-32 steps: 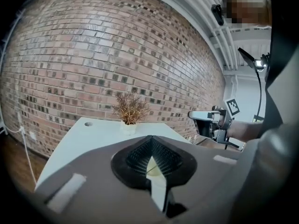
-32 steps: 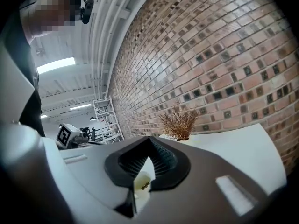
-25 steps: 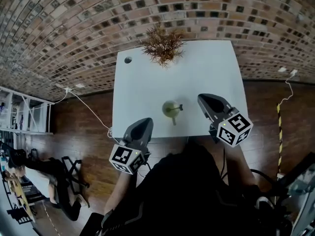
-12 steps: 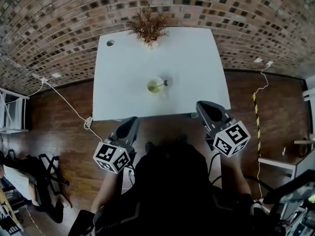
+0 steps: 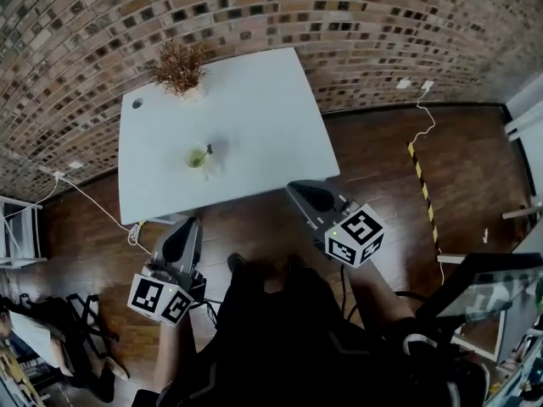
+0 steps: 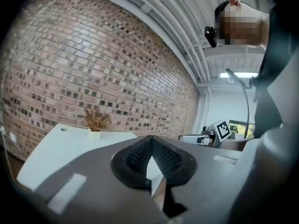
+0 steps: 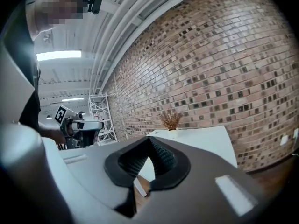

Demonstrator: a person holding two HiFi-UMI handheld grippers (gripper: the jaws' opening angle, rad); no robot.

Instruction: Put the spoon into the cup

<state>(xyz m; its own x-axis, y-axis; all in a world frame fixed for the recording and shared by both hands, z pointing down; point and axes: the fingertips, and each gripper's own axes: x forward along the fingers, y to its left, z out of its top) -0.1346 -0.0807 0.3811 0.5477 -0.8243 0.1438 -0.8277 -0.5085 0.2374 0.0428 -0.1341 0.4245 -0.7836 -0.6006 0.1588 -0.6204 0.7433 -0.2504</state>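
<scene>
A pale green cup (image 5: 197,158) stands on the white table (image 5: 254,125), and the spoon (image 5: 206,151) rests in it with its handle sticking out to the upper right. Both grippers hang over the wooden floor, well short of the table's near edge. My left gripper (image 5: 189,224) points at the table's near left corner, its jaws closed tip to tip with nothing between them (image 6: 150,138). My right gripper (image 5: 299,188) sits below the table's right corner, also shut and empty (image 7: 149,140). In both gripper views the jaws hide the cup.
A dried plant in a small pot (image 5: 180,66) and a cable hole (image 5: 137,103) are at the table's far side, against the brick wall (image 5: 356,24). Cables (image 5: 418,159) trail over the floor at the right. A metal rack (image 5: 17,227) stands at the left.
Both grippers have drawn back from the table over the floor. The head view has swung, so the table with cup and spoon now lies further off at the upper left.
</scene>
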